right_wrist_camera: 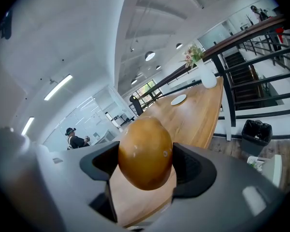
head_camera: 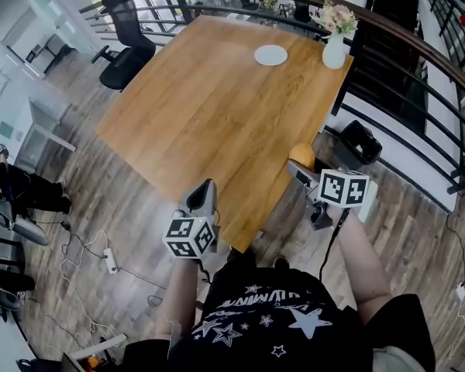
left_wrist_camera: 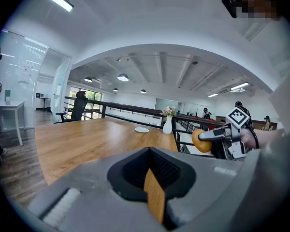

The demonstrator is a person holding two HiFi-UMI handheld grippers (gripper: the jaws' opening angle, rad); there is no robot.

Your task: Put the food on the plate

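Note:
A round golden-brown piece of food [right_wrist_camera: 145, 153] sits between the pads of my right gripper [right_wrist_camera: 146, 164], which is shut on it. In the head view the food [head_camera: 301, 154] hangs just off the near right corner of the wooden table [head_camera: 217, 115]. The left gripper view shows it [left_wrist_camera: 200, 141] from the side. The white plate [head_camera: 270, 54] lies empty at the table's far end, well beyond both grippers. My left gripper [head_camera: 203, 194] hovers over the table's near edge, jaws together and holding nothing.
A white vase with flowers [head_camera: 335, 49] stands right of the plate at the far corner. A black railing [head_camera: 418, 76] and a black bin [head_camera: 362, 142] are to the right. An office chair [head_camera: 128, 41] stands far left. Cables [head_camera: 101, 254] lie on the floor.

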